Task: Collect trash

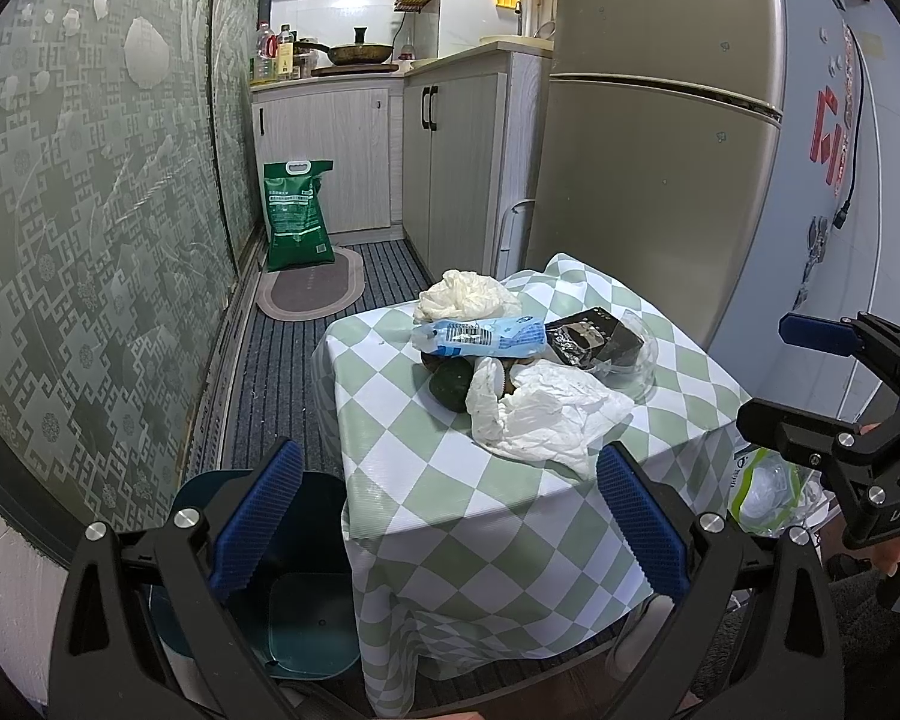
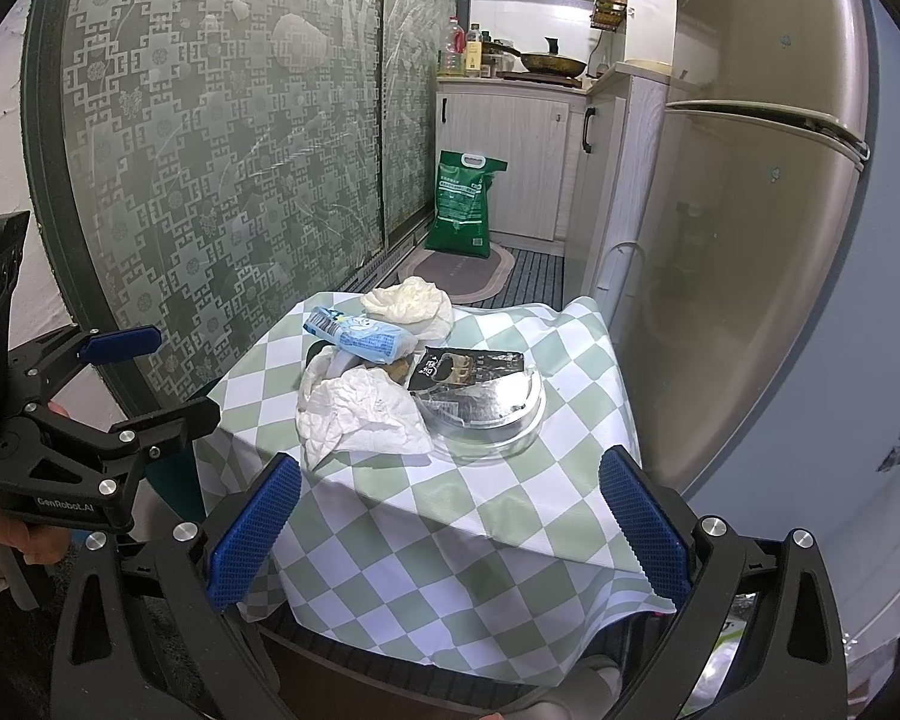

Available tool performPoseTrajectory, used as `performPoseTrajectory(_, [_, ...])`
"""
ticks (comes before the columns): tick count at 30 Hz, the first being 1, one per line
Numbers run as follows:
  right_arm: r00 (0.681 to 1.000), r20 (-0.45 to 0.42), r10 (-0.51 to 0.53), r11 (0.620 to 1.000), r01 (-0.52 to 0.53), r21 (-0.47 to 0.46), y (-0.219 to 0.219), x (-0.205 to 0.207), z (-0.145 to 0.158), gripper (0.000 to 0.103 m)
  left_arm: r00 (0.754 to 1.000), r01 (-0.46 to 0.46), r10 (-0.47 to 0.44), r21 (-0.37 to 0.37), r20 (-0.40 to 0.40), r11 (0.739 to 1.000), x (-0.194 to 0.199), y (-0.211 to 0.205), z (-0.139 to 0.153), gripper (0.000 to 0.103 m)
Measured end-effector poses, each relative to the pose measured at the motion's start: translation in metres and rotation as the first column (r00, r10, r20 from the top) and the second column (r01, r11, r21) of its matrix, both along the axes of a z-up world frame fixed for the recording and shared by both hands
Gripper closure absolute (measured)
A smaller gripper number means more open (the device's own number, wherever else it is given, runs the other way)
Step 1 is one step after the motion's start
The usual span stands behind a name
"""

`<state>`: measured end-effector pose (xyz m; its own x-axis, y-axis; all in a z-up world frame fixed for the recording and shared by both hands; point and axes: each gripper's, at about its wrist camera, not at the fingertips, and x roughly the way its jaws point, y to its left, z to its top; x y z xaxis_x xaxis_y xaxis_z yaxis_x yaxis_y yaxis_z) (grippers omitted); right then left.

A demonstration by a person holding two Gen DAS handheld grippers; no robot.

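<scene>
A: What is the biggest thing in the frame?

B: The fridge [image 1: 660,138] at the upper right, then the table [image 1: 426,468] with checked cloth in the middle.

A: Where is the trash?

B: Piled on the table top: a white bag [image 2: 360,420] in front, a clear lid [image 2: 498,414] right of it, a blue wrapper [image 2: 360,339] behind. The bin [image 1: 306,618] stands at lower left.

A: And the grippers?

B: Left gripper [image 1: 450,519] and right gripper [image 2: 447,531] both have jaws wide, holding nothing, before the table.
</scene>
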<state>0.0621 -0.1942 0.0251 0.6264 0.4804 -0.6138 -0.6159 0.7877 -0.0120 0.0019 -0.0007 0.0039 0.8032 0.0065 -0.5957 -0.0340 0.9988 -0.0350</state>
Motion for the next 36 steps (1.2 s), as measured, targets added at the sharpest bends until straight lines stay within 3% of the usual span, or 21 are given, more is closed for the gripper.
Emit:
performPoseTrajectory(21, [1.000, 0.009, -0.025, 1.000, 0.024, 0.016, -0.006, 0.002, 0.005, 0.003, 1.000, 0.013, -0.013, 0.022, 0.005, 1.000, -0.001, -0.003, 0.002, 0.003])
performPoseTrajectory(27, [1.000, 0.012, -0.026, 1.000, 0.026, 0.009, -0.006, 0.001, 0.004, 0.003, 0.999, 0.005, -0.005, -0.012, 0.038, 1.000, -0.005, 0.004, 0.006, 0.003])
performPoseTrajectory(33, [0.996, -0.028, -0.088, 0.996, 0.089, 0.015, -0.012, 0.008, 0.002, 0.003, 0.999, 0.004, -0.004, -0.002, 0.038, 1.000, -0.004, 0.002, 0.006, 0.003])
performPoseTrajectory(36, [0.998, -0.039, -0.051, 0.998, 0.053, 0.035, -0.013, 0.006, 0.002, 0.003, 0.998, 0.046, -0.046, 0.004, 0.037, 0.999, -0.003, -0.005, 0.005, 0.003])
